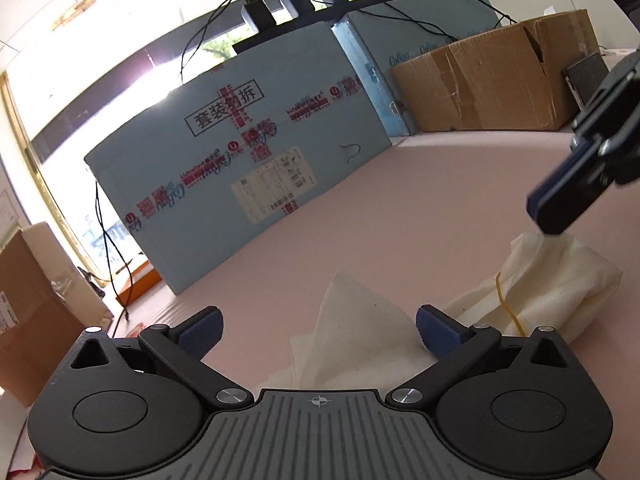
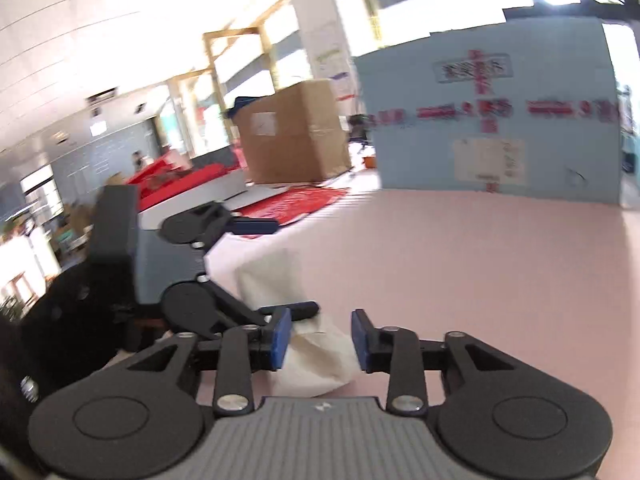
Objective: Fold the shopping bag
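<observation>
Left tongs (image 1: 318, 320): nearest of all, spread wide and low over the pink bench (image 1: 400, 200), gripping nothing; a peaked fold of cloth stands up between the blue pads.
Shopping bag: the cream fabric shopping bag (image 1: 360, 340) lies crumpled on the bench, one end at the left tongs, the other drawn up into a point at the right, with a thin yellow cord (image 1: 508, 300) running across it.
Right tongs (image 2: 320, 344): closed on a bunched wad of the bag, the cloth filling the space between the pads; the view is blurred.
Step in hand: I judge this to be getting hold of two ends so the bag can be spread.
Doing it well: take the near peak by its edge, one layer only, then pull both ends apart, low and level, before any fold.
Writing: the pale blue cardboard carton (image 1: 240, 140) reads "套装勿拆"; its red tape says "kidswant".
Shipping label: too small to read.
Brown cardboard box (image 1: 480, 80): no print visible.
</observation>
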Demonstrator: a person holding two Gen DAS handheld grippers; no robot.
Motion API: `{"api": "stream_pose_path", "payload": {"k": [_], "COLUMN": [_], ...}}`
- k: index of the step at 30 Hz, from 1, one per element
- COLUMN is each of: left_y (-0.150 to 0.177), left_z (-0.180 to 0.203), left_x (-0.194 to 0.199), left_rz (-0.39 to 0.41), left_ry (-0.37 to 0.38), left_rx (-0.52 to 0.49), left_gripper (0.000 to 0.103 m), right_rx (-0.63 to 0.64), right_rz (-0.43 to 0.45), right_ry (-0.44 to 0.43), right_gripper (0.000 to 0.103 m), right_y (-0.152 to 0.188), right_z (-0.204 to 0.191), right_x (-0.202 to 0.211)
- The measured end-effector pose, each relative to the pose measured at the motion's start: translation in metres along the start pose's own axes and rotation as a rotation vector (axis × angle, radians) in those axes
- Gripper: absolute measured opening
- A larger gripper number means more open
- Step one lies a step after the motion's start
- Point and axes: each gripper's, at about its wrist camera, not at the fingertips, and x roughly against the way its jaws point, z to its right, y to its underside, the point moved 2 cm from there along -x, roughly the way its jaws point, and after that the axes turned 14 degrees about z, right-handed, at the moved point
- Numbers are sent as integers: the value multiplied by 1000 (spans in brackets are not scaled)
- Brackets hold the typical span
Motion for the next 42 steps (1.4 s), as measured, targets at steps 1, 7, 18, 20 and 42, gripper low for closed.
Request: {"api": "stream_pose_path", "payload": {"k": [1,7,18,20,42], "left_y": [-3,-43,-33,-31,5], "left_z": [-1,19,61,58,4], "left_x": [3,40,23,17,-10], "left_rz": [14,178,-67,-88,-124], "left_ry": [-7,-3,35,3,-101], "left_rx": [-2,-99,-308,-288,53], "left_gripper": [103,103,103,103,103], "right_rx": [90,363,431,520,166], "right_rz": [-6,5,27,30,98], "right_ry": [35,146,46,44,114], "right_gripper": [7,7,6,5,59], "right_y": [10,41,45,54,14], "right_z": [-9,-48,-86,-96,-48], "right_x": [-2,-4,-37,-37,-19]}}
